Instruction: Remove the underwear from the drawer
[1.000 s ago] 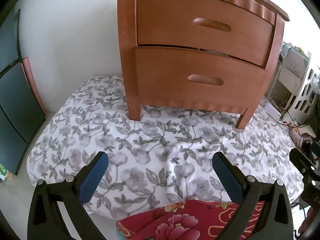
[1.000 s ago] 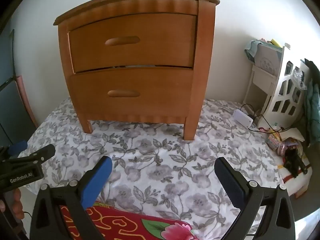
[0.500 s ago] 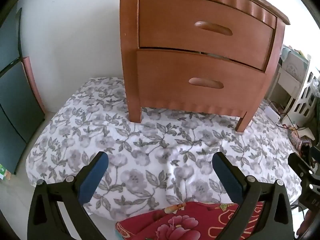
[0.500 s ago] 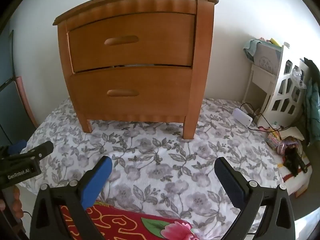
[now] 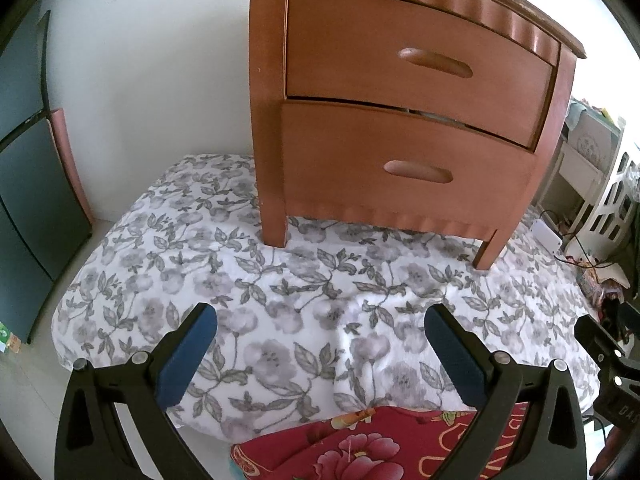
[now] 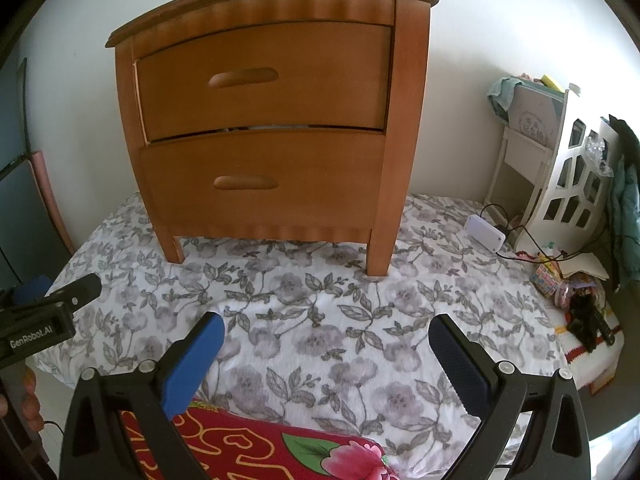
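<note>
left gripper (image 5: 320,316): jaws wide apart, empty | right gripper (image 6: 326,324): jaws wide apart, empty | nightstand (image 6: 272,120): ahead of both, both drawers shut | underwear: unseen

wall (image 6: 460,80): plain white, daylit
bed (image 6: 320,320): white sheet w/ grey floral print
red floral blanket (image 6: 248,452): near edge of bed
white cut-out shelf (image 6: 568,184): far right, by wall
dark panels (image 5: 28,184): left side

one wooden nightstand (image 6: 272,120) with two drawers: an upper drawer (image 6: 264,80) and a lower drawer (image 6: 260,180), each with one handle. two front legs show. one floral sheet (image 6: 320,320), one red floral cloth (image 6: 248,448), two hand-held grippers: left hand-held gripper (image 5: 320,354), right hand-held gripper (image 6: 326,358).
</note>
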